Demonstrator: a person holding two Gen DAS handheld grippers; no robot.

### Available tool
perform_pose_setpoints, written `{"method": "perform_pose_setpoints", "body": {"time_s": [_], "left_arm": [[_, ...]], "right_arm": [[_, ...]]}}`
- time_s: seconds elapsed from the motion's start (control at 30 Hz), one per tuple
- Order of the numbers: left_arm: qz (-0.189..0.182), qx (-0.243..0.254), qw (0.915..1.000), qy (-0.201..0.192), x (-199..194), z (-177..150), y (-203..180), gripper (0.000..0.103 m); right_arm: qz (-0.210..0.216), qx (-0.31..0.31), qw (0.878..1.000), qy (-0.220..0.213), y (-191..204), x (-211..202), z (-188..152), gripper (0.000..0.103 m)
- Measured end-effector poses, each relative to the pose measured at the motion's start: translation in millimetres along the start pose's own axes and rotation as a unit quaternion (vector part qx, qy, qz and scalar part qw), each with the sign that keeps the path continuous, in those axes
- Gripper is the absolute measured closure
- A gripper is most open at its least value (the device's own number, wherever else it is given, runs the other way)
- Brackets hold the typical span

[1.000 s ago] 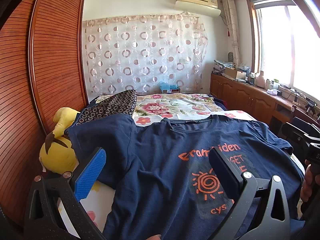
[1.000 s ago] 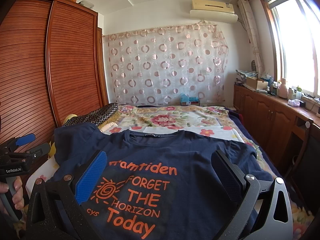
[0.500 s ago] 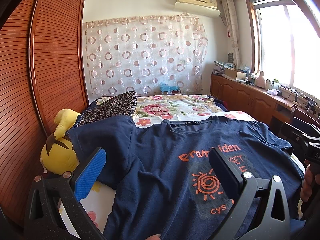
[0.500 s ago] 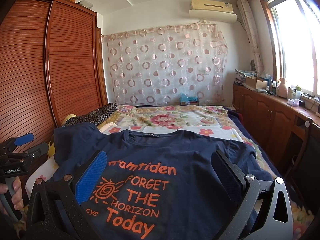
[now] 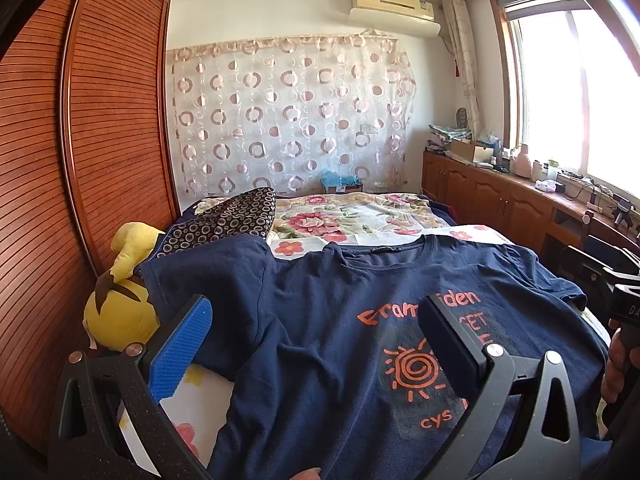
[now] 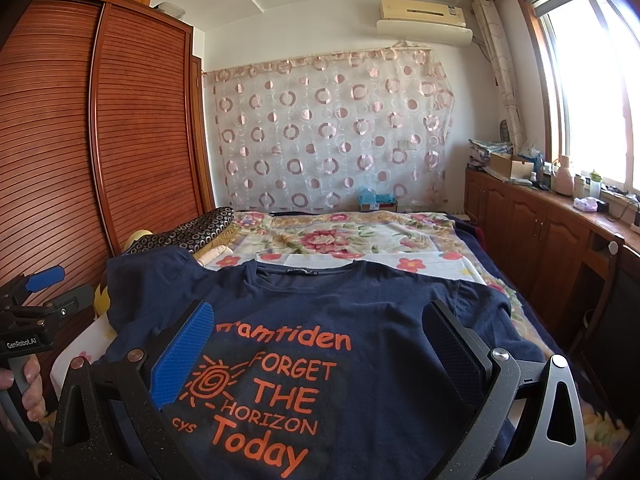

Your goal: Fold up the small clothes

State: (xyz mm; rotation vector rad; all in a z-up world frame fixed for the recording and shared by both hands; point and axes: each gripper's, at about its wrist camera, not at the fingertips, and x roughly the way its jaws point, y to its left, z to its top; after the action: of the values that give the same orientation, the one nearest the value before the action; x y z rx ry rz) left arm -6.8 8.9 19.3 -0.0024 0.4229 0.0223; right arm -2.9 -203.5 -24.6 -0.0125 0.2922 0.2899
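A navy T-shirt (image 5: 340,320) with orange print lies spread face up on the bed, collar toward the far end; it also shows in the right wrist view (image 6: 360,320). My left gripper (image 5: 316,316) is open and empty above the shirt's left side, near its left sleeve. My right gripper (image 6: 320,320) is open and empty above the printed chest. The left gripper shows at the left edge of the right wrist view (image 6: 32,304), held in a hand.
A yellow plush toy (image 5: 120,308) and a dark patterned pillow (image 5: 224,220) lie at the bed's left by the wooden wardrobe (image 5: 80,160). A floral bedspread (image 5: 352,216) covers the far bed. Wooden cabinets (image 6: 540,232) with clutter run along the right under the window.
Both grippers have tilted or lifted slightly, so the views sit a little higher. The shirt lies as before and both grippers stay open.
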Motion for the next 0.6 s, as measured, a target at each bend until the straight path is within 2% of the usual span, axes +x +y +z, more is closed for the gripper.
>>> {"method": "perform_pose_setpoints", "body": {"time_s": [0.6], "left_arm": [[0.001, 0.002, 1.0000, -0.003, -1.4, -0.9, -1.7, 0.000]], "right_arm": [[0.000, 0.000, 1.000, 0.000, -0.3, -0.6, 0.1, 0.000]]}}
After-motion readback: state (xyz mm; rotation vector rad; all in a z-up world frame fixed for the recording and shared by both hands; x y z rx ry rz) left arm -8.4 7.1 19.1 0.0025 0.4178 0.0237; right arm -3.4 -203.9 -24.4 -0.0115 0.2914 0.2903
